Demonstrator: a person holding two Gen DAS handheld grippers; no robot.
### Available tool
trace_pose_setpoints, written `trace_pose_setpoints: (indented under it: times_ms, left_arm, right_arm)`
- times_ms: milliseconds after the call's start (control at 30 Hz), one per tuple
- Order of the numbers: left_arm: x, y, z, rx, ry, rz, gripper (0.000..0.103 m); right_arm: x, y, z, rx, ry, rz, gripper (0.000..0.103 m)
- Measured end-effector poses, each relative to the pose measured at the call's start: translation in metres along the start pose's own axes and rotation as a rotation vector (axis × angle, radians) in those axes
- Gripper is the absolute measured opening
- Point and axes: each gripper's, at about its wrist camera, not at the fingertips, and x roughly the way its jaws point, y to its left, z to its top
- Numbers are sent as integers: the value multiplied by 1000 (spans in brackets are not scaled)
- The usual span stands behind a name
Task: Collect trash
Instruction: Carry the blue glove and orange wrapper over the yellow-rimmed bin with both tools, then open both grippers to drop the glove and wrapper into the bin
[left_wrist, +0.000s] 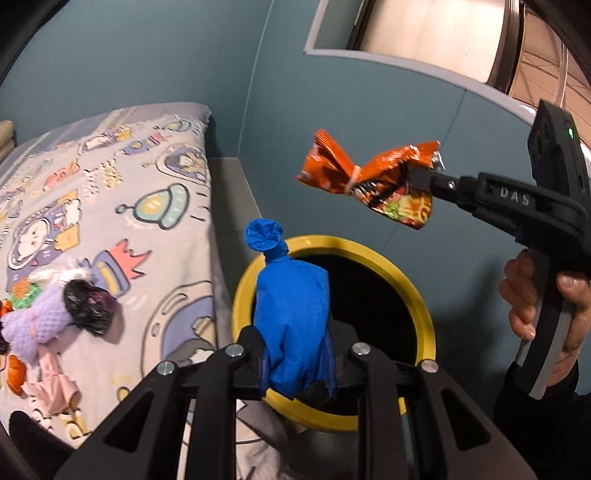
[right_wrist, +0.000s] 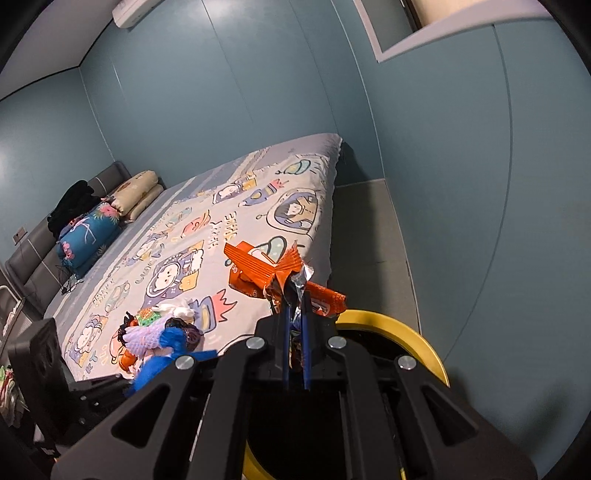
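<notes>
At lower centre, the left gripper (left_wrist: 295, 354) angled downward, clamped on a knotted blue bag (left_wrist: 291, 314) above the yellow-rimmed bin (left_wrist: 424, 317). At right, a hand (left_wrist: 543, 306) held the right gripper (left_wrist: 417, 176) level, pinching an orange snack wrapper (left_wrist: 369, 181) over the bin.
</notes>
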Motion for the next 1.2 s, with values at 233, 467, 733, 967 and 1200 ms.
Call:
trace_pose_setpoints:
  times_ms: [233,467,733,967,1200]
  left_arm:
    - [25,-14,-16,9,68,-41,20]
    - [35,-21,-27,30,103,-82,22]
    - [30,-21,-27,17,82,-105,45]
    - [14,-9,-22,-30,31,-83,61]
    - [-10,20,-12,-79,-31,12,64]
  right_arm:
    - [15,-4,-3,3,64,3,4]
    - [19,-9,-2,18,97,5,5]
    - [19,-19,-3,59,96,2,6]
    - [16,-27,0,88,76,-10,6]
    - [4,-14,4,59,2,28,6]
